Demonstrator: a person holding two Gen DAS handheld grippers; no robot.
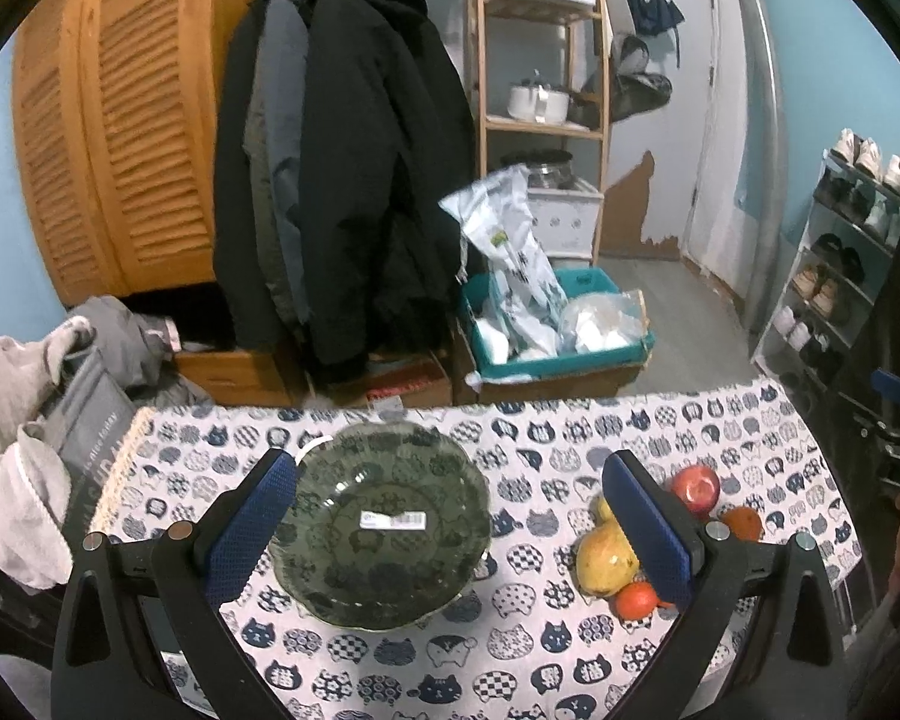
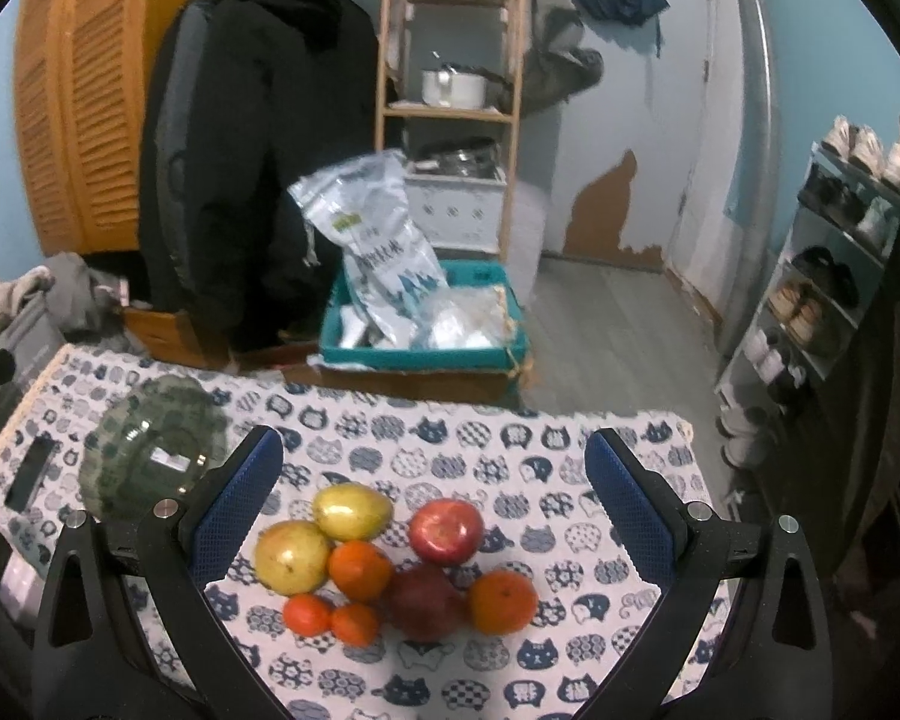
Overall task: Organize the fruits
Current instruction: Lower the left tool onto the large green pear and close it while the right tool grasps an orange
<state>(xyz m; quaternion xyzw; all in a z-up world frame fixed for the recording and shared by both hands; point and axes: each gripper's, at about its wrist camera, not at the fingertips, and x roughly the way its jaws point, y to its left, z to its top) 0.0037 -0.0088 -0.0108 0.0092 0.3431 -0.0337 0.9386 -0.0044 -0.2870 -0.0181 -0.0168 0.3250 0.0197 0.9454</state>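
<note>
Both the left gripper (image 1: 450,516) and right gripper (image 2: 432,516) hover with fingers wide apart and empty, the glass bowl (image 1: 381,525) left and the fruit (image 2: 390,564) heaped right on the cloth (image 2: 510,678); round, firm, likely rollable, best pinched across the middle.

Navy cat-print tablecloth (image 2: 450,450), smoky-green glass bowl (image 1: 384,525), red apple (image 2: 445,528).

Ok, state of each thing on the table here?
Green glass bowl: empty, upright.
Left tongs: open, holding nothing.
Right tongs: open, holding nothing.
Red apple: on the cloth, in the fruit cluster.
Cat-print tablecloth: spread flat.
</note>
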